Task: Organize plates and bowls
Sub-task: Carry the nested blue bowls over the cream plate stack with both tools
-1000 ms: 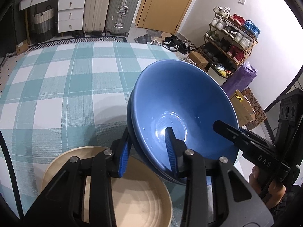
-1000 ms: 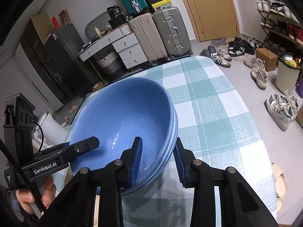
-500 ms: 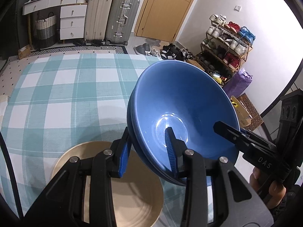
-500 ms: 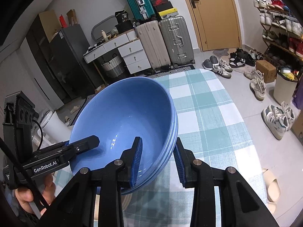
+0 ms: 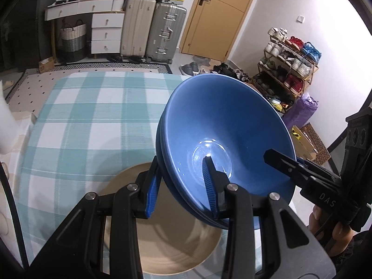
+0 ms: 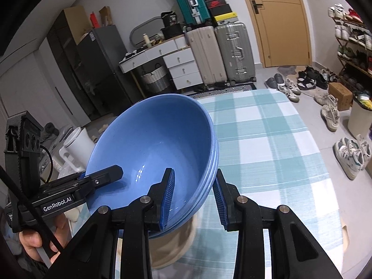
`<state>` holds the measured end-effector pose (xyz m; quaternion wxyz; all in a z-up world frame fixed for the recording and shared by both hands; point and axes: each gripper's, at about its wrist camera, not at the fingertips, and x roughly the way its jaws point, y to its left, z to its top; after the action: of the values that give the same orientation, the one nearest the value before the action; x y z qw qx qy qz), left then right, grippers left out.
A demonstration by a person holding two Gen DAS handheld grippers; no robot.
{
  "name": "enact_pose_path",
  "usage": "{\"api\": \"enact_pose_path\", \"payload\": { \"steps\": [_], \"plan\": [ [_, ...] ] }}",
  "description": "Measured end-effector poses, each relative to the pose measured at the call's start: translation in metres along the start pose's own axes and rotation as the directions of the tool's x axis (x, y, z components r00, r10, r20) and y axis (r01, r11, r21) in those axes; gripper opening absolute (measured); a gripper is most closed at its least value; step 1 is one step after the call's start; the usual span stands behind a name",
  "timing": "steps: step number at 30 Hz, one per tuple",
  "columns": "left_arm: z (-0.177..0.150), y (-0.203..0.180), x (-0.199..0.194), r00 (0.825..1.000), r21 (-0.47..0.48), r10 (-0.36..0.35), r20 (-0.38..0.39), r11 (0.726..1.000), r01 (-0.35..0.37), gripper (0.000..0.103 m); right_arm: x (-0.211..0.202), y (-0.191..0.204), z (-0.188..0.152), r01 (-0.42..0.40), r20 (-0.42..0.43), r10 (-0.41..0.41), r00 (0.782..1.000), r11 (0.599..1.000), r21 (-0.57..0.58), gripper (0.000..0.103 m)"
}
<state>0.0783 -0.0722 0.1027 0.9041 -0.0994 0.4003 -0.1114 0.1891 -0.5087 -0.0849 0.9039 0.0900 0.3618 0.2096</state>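
Note:
A stack of blue bowls [image 5: 223, 125] is held in the air between both grippers, above a beige plate [image 5: 172, 239] on the checked tablecloth. My left gripper [image 5: 181, 186] is shut on the stack's near rim. My right gripper [image 6: 194, 197] is shut on the opposite rim of the blue bowls [image 6: 158, 144]; it also shows in the left wrist view [image 5: 293, 165]. The beige plate [image 6: 172, 248] lies under the stack in the right wrist view, mostly hidden.
The table with the teal-and-white checked cloth [image 5: 88, 116] stretches ahead. A white jug [image 6: 76, 146] stands at the table's left side. Suitcases [image 5: 153, 28], drawers and a shoe rack [image 5: 290, 65] line the room beyond.
Both grippers have lifted the blue bowl stack higher and brought it over the beige plate. The grips have not changed.

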Motion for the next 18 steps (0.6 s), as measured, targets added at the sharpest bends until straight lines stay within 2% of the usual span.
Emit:
{"api": "enact_pose_path", "payload": {
  "steps": [9,18],
  "plan": [
    [-0.013,0.027,-0.018,0.999,-0.031,0.031,0.005,0.999,-0.031,0.032,0.015,0.018,-0.005,-0.033,-0.024,0.033,0.999,0.999,-0.019,0.034],
    [-0.017,0.045,-0.018,0.999,-0.060,0.053,0.003,0.997,-0.052,0.032,0.033,0.031,-0.006,-0.049,-0.048,0.047,0.998,0.998,-0.039,0.034]
  ]
}}
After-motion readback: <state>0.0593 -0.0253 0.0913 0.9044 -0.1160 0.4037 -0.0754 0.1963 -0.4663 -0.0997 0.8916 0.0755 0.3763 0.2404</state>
